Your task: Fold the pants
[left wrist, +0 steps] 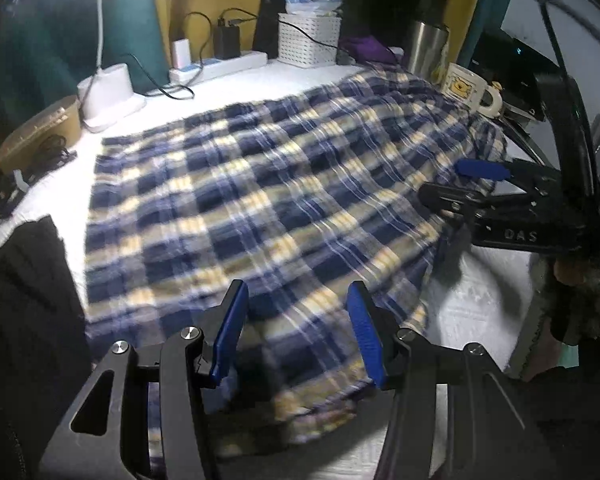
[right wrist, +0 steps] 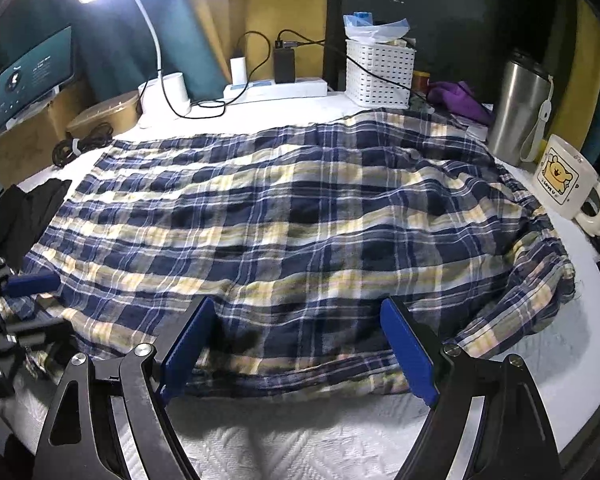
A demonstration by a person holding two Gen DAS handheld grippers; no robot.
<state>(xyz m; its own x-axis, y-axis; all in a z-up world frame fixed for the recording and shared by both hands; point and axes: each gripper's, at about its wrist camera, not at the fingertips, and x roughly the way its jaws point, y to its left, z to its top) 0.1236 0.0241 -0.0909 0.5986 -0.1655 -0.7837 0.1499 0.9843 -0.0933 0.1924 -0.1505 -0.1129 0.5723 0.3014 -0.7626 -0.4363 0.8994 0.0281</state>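
Pants (right wrist: 300,216) lie spread across the white bench (right wrist: 300,440), both grippers — left gripper (left wrist: 298,336), right gripper (right wrist: 300,344) — poised at the near hem, fingers spread and gripping nothing, seemingly ready to lift it for folding.

Left gripper (left wrist: 298,334): tilted downward, jaws part-spread, blue pads not pressing anything. Right gripper (right wrist: 300,348): tilted downward, jaws spread wide, nothing clamped. Person's hand (left wrist: 568,272) grips right gripper's handle.

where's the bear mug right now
The mug sits at the right edge of the right wrist view, just right of the steel tumbler, beside the plaid pants.
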